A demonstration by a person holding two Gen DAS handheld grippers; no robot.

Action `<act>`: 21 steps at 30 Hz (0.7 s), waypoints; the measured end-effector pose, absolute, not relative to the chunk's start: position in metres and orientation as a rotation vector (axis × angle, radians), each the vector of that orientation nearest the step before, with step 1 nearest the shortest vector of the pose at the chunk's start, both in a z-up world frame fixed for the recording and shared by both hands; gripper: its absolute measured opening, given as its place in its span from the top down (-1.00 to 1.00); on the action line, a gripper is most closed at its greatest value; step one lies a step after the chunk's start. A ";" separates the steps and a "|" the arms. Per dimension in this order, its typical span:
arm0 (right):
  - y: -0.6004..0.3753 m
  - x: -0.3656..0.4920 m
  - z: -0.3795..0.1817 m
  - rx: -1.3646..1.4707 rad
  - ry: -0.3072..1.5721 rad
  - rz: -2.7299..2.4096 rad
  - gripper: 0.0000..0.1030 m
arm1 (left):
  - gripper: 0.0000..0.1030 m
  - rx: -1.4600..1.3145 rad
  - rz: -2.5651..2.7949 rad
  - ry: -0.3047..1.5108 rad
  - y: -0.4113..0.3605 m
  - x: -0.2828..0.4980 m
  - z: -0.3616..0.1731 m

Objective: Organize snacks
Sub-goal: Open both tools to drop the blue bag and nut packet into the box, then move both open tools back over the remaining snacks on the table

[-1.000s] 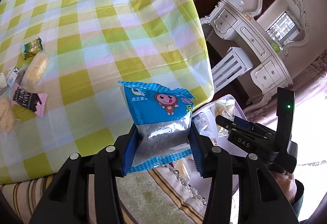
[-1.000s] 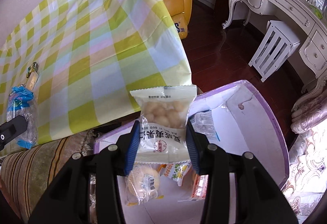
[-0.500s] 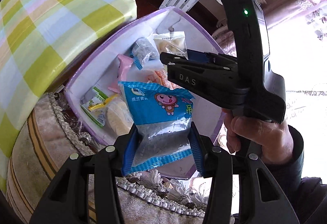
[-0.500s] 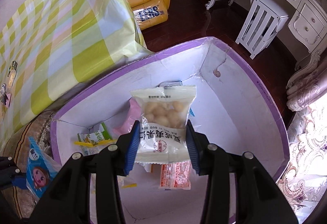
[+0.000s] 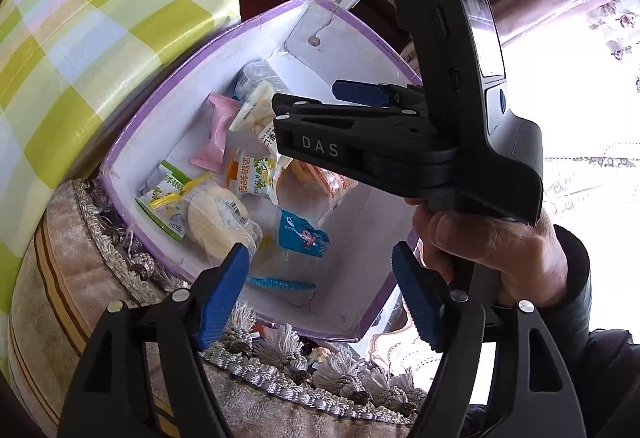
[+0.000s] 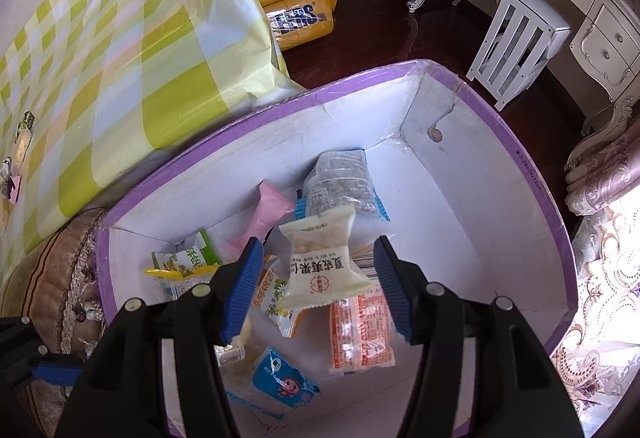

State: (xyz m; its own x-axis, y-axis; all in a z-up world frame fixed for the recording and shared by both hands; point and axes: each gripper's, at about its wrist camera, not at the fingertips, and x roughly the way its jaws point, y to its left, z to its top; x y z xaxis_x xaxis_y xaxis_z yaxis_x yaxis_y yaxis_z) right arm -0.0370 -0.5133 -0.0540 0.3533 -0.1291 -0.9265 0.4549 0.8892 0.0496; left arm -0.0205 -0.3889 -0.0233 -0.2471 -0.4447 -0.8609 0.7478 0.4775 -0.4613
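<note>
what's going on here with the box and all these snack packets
A person is sorting snacks into a purple-rimmed white cardboard box using two tools. The left hand-held gripper has just been opening; its jaws stand apart, and the blue cartoon-printed snack packet lies in the box. The right hand-held gripper has also just been opening, and the white packet of round snacks sits loose between its pads, over the box. Other packets already lie inside.

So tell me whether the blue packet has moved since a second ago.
Yes. The blue packet has dropped from the left gripper, whose jaws have just opened, into the purple box.
</note>
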 end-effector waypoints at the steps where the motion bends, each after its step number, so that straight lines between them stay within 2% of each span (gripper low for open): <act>1: -0.513 -0.037 -0.053 0.324 1.150 -0.384 -0.21 | -0.40 0.280 -1.151 1.412 -0.387 -0.020 -0.021; 6: -0.511 -0.034 -0.038 0.330 1.107 -0.392 -0.34 | -0.40 0.278 -1.120 1.298 -0.372 -0.015 0.000; 14: -0.487 -0.014 0.004 0.313 0.987 -0.386 -0.35 | -0.40 0.196 -0.971 1.036 -0.310 0.025 0.037; 21: -0.431 0.025 0.028 0.267 0.960 -0.261 -0.35 | -0.38 0.076 -0.801 0.947 -0.231 0.069 0.052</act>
State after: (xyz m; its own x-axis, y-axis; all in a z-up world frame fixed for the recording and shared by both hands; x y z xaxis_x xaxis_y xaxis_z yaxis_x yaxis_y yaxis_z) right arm 0.0254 -0.4307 0.0277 0.5474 -0.1002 -0.8309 0.3346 0.9362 0.1076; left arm 0.0686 -0.2309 0.0524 0.3247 -0.5789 -0.7480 0.6418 0.7157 -0.2754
